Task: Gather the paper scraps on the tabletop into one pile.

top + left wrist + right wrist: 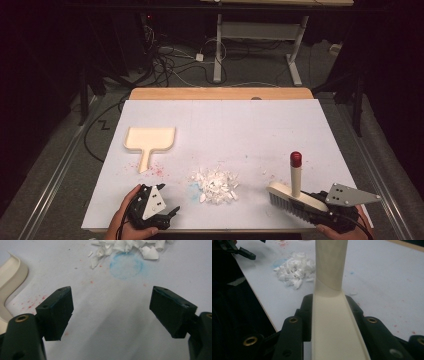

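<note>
A cream hand brush (292,195) with a red-capped upright handle is held near the table's front right, my right gripper (320,212) shut on its head; the brush's cream back (332,325) runs between the two black jaws. A heap of white paper scraps (216,184) lies at the front middle, left of the brush, beside a faint blue ring mark (126,265). A cream dustpan (149,141) lies flat at the left. At the front left edge my left gripper (165,217) stands open over bare table, nothing between its pads (58,311).
The white table sheet (250,125) carries red specks around the dustpan handle (32,303). The table's front edge (259,302) runs close beside the right gripper. A wooden strip (220,93) borders the far side; cables and a desk frame stand on the floor behind.
</note>
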`<state>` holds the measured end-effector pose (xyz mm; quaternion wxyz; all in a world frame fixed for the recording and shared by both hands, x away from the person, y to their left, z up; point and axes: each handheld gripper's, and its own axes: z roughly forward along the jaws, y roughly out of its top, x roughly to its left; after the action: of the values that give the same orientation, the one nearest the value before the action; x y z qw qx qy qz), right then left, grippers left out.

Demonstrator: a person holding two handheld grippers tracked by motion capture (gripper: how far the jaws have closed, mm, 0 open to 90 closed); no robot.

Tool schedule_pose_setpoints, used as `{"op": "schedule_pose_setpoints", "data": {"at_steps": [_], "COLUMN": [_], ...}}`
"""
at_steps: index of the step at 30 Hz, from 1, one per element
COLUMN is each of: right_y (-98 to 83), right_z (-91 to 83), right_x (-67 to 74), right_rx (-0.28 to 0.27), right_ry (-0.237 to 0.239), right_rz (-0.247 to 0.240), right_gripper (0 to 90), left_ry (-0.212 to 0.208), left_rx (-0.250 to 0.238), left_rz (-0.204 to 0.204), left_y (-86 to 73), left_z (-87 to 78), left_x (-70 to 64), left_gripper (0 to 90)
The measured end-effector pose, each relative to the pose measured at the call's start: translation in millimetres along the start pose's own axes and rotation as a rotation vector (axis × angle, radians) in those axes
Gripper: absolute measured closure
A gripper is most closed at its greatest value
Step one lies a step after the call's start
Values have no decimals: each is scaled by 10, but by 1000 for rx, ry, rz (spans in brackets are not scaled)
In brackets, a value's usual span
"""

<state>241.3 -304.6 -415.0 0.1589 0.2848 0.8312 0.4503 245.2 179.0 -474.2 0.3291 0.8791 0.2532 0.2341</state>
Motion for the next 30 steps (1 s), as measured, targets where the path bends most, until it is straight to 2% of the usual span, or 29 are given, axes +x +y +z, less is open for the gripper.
{"op": "schedule_pose_setpoints", "data": {"at_steps": [1,3,4,5,6,7,10,12,13,16,17,18,20,21,23,24,25,27,28,29,30], "right_y": [-5,4,13,22,38,45,47,40,46,84,98,109,138,159,190,197,198,208,215,219,219], "right_z": [3,17,20,20,36,52,170,251,288,414,462,500,528,536,553,561,557,528,508,478,448], "right_x": [-19,-61,-78,-97,-140,-163,-315,-446,-515,-688,-731,-774,-868,-884,-895,-887,-862,-827,-809,-790,-767], "right_rx": [-1,-1,6,6,34,57,118,145,163,248,281,299,299,314,349,366,351,322,283,233,187], "right_ry": [1,43,73,112,171,187,193,164,163,151,130,127,129,103,21,-47,-136,-230,-290,-326,-331], "right_rz": [9,32,39,66,102,111,150,194,200,216,199,184,184,159,111,86,52,4,-12,-18,-26], "right_gripper": [676,676,676,676,676,675,674,670,660,591,566,553,486,440,351,342,356,303,281,294,292], "left_ry": [4,5,5,4,2,1,-1,-3,-6,-5,-5,-4,-1,2,5,5,7,13,14,13,17], "left_rx": [-1,-3,-6,-5,-5,-4,-1,3,3,5,4,2,-4,-2,0,-6,-10,-15,-18,-19,-23], "left_rz": [-1,-4,-9,-7,-7,-8,-10,-3,-3,-1,2,3,2,3,4,0,-1,-4,-3,-13,-17], "left_y": [1,2,3,5,7,9,24,33,36,43,46,49,45,40,31,28,25,19,16,11,8], "left_z": [0,-2,0,1,4,9,38,52,58,66,63,59,51,48,39,33,25,12,4,-2,-8], "left_x": [3,14,17,21,24,28,40,38,35,24,21,21,27,33,41,42,42,45,52,54,60], "left_gripper": [182,182,182,182,182,182,182,182,182,182,182,181,180,180,178,176,175,173,172,172,172]}}
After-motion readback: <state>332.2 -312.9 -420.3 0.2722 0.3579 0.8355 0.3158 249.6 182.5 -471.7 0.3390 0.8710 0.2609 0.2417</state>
